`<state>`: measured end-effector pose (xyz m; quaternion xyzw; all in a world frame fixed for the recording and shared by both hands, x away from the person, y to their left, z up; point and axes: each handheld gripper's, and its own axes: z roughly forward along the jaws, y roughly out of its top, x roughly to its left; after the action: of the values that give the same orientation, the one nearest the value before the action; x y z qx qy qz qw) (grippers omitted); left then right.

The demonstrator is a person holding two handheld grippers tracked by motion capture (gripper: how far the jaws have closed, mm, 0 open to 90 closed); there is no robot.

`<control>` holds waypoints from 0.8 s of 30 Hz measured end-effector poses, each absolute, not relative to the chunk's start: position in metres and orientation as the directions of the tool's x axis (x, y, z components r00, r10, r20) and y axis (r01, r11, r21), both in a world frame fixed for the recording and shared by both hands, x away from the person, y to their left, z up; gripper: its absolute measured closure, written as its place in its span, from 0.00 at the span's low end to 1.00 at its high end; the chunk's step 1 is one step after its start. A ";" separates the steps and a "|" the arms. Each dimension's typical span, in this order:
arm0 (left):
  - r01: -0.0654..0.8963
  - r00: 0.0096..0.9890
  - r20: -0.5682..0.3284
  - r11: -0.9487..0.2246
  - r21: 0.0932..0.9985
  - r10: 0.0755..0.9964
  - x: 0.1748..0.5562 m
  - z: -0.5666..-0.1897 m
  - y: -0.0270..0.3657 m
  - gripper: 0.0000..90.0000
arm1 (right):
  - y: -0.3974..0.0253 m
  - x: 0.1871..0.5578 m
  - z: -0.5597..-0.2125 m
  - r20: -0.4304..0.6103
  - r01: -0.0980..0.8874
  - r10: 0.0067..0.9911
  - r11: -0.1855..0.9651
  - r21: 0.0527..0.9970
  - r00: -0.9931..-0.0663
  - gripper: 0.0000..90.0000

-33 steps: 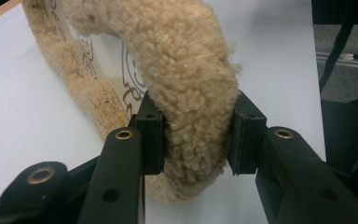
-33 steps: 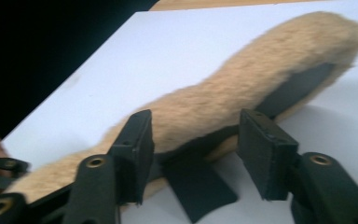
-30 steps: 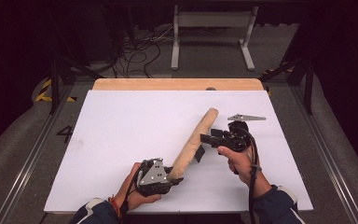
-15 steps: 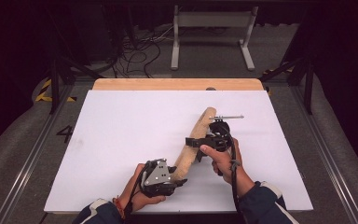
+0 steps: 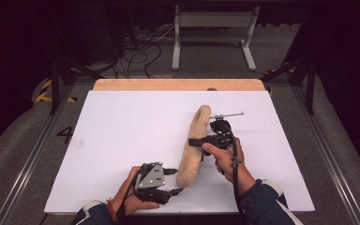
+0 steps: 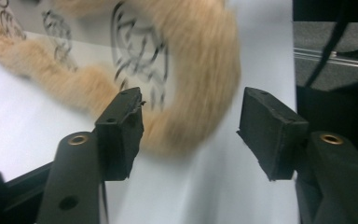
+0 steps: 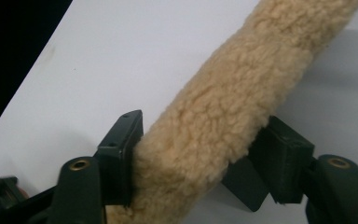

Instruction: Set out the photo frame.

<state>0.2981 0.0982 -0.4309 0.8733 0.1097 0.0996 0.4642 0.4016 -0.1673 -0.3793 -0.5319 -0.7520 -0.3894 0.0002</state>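
1. Nearest to us, our left tool [image 5: 168, 180] sits low at the front edge of the white desk [image 5: 122, 136], its jaws spread wide and holding nothing; in the left gripper view the near end of the fleece roll [image 6: 186, 93] lies just beyond and between them, blurred, with a pale printed lining showing behind it.
2. A little farther up, our right tool [image 5: 205, 140] clamps the fleece roll about midway along its length; in the right gripper view both jaws press into the pile from either side and the wool bulges around them.
3. The roll itself runs from the near end beside the left tool up toward the middle of the desk, bowed into a shallow curve, resting on the sheet.
4. We judge it light, soft and floppy: it bends rather than staying straight, so a single grip leaves the ends sagging. The shaggy pile should give good friction, and nothing about it looks fragile.
5. We think the best holds are at mid-length and at the near end, squeezing well past the fluff.
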 end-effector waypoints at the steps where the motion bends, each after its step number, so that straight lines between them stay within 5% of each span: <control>1: 0.118 0.949 0.068 -0.545 0.830 0.309 0.298 -0.430 0.109 0.42 | -0.168 0.402 -0.379 0.411 0.799 0.799 0.136 0.586 -0.438 0.46; 13: 0.282 0.839 0.054 -0.517 0.808 0.542 0.308 -0.452 0.194 0.19 | -0.156 0.415 -0.380 0.379 0.819 0.819 0.179 0.546 -0.431 0.40; 22: 0.324 0.819 0.046 -0.528 0.785 0.571 0.310 -0.459 0.211 0.19 | -0.160 0.414 -0.368 0.316 0.793 0.816 0.256 0.553 -0.484 0.71; 24: 0.319 0.828 0.043 -0.532 0.784 0.560 0.310 -0.458 0.210 0.24 | -0.160 0.416 -0.367 0.312 0.776 0.788 0.304 0.553 -0.531 0.72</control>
<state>0.3097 0.2099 -0.4584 0.8630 0.2546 0.1462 0.4112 0.4155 -0.1601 -0.3665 -0.4842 -0.8073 -0.3373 -0.0091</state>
